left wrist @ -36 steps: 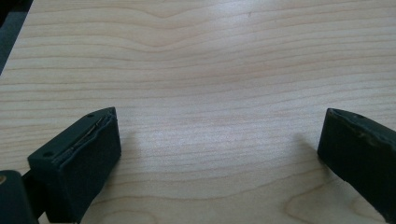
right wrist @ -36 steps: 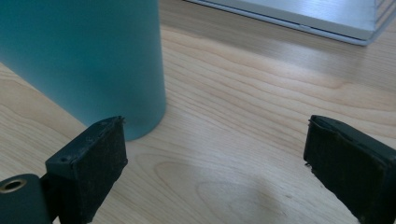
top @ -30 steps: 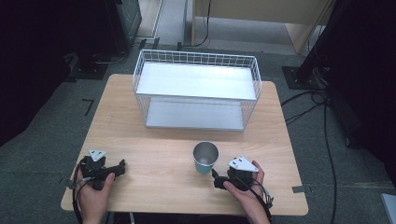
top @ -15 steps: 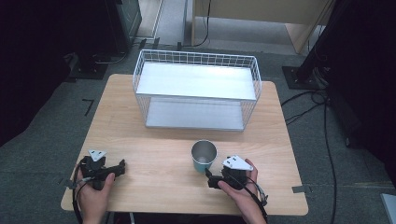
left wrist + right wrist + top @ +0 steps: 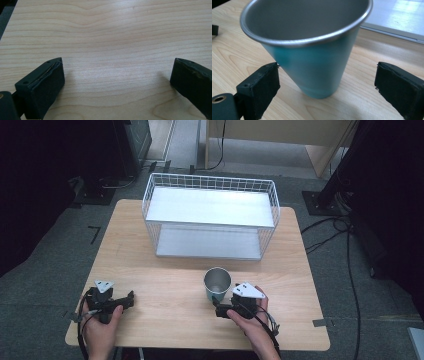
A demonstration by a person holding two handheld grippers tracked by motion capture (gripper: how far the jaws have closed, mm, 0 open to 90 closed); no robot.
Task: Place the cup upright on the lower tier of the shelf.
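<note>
While jaws gape, right gripper (image 5: 325, 82) flanks cup (image 5: 312, 50), untouched | left gripper (image 5: 117, 80) spread, empty

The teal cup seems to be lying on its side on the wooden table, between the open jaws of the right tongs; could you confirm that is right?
Not quite: the teal cup stands upright on the wooden table, its open mouth facing up, as the right gripper view and the high view show. The rest holds: it sits between the open jaws of the right tongs, and neither jaw touches it.
</note>
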